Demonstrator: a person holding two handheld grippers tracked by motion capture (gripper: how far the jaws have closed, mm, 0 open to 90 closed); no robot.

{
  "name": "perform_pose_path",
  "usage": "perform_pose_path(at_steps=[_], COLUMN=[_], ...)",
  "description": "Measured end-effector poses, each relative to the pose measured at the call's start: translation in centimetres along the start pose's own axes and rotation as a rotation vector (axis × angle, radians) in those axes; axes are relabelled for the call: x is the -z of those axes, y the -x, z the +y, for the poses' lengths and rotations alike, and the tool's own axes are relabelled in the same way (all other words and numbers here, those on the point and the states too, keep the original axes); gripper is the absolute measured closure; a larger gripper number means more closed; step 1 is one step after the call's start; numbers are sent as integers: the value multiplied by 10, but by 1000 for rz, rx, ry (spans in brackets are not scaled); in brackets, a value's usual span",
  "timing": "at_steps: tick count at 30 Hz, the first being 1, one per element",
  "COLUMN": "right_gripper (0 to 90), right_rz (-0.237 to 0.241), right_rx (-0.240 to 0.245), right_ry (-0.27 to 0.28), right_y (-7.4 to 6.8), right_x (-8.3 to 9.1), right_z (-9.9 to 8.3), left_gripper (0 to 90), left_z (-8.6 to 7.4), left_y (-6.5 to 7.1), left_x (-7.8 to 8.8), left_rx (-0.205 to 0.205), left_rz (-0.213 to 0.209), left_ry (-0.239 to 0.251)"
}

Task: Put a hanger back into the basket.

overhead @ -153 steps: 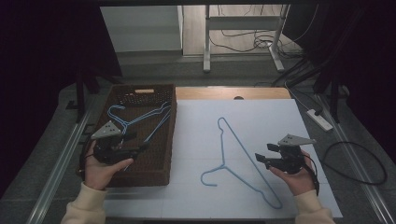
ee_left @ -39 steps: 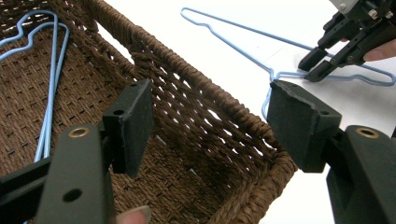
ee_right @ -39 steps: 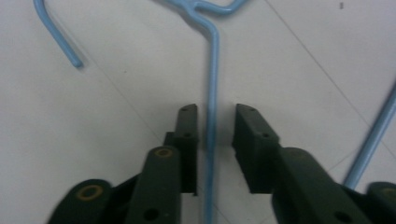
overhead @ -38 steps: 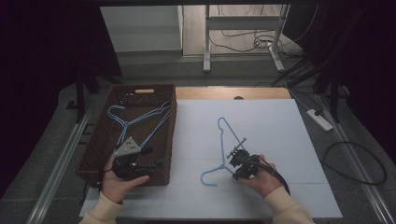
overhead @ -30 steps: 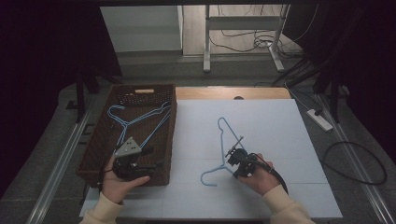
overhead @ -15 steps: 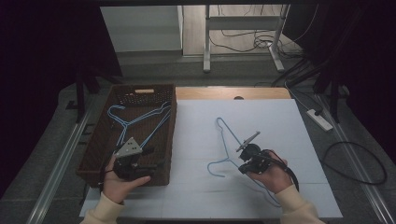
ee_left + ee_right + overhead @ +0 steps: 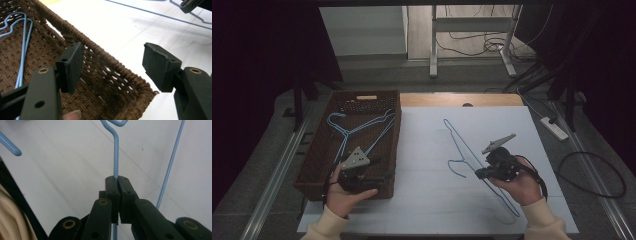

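Observation:
A blue wire hanger (image 7: 459,140) is partly raised off the white table top (image 7: 427,200), and my right gripper (image 7: 479,174) is shut on its wire. In the right gripper view the jaws pinch the thin blue wire (image 7: 116,157) just below the twisted neck, right gripper (image 7: 117,180). My left gripper (image 7: 379,176) hovers at the near right corner of the brown wicker basket (image 7: 362,102), open and holding nothing. In the left gripper view the left gripper (image 7: 112,65) straddles the basket rim (image 7: 100,50). More blue hangers (image 7: 347,132) lie in the basket.
The basket fills the table's left side. A wooden strip (image 7: 462,100) borders the far edge of the white top. A power strip (image 7: 554,127) and cables (image 7: 592,175) lie on the floor to the right, and metal rails run along the left side.
My right gripper has risen and moved right, away from the basket, with the hanger in its jaws, so the hanger's hook end has shifted with it. The left gripper has stayed put.

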State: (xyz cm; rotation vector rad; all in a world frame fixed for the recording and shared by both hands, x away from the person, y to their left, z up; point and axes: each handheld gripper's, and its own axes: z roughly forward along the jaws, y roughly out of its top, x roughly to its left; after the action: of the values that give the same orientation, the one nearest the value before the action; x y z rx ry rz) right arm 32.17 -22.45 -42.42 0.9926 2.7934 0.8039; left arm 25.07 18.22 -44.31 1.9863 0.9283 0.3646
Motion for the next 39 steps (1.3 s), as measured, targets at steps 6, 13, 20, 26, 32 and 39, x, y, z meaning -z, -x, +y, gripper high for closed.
perform_pose_path(at_steps=[6,13,20,26,32,39], right_gripper=[883,883,883,883,883,883], right_rz=[60,111,162,172,207,254], right_rx=[10,13,13,19,22,33], right_ry=[43,78,119,121,127,121], right_y=[0,1,2,0,1,-1], right_x=[12,21,31,31,30,29], right_z=[-3,-6,-9,-9,-9,-10], left_gripper=[337,334,332,330,318,306], left_z=[8,27,37,53,69,85], left_y=[7,22,26,29,32,35], left_x=[-5,-15,-20,-34,-50,-73], left_rx=[-23,-83,-103,-132,-177,-245], left_rz=[-11,-43,-53,-66,-93,-106], left_ry=[3,13,26,22,9,-33])
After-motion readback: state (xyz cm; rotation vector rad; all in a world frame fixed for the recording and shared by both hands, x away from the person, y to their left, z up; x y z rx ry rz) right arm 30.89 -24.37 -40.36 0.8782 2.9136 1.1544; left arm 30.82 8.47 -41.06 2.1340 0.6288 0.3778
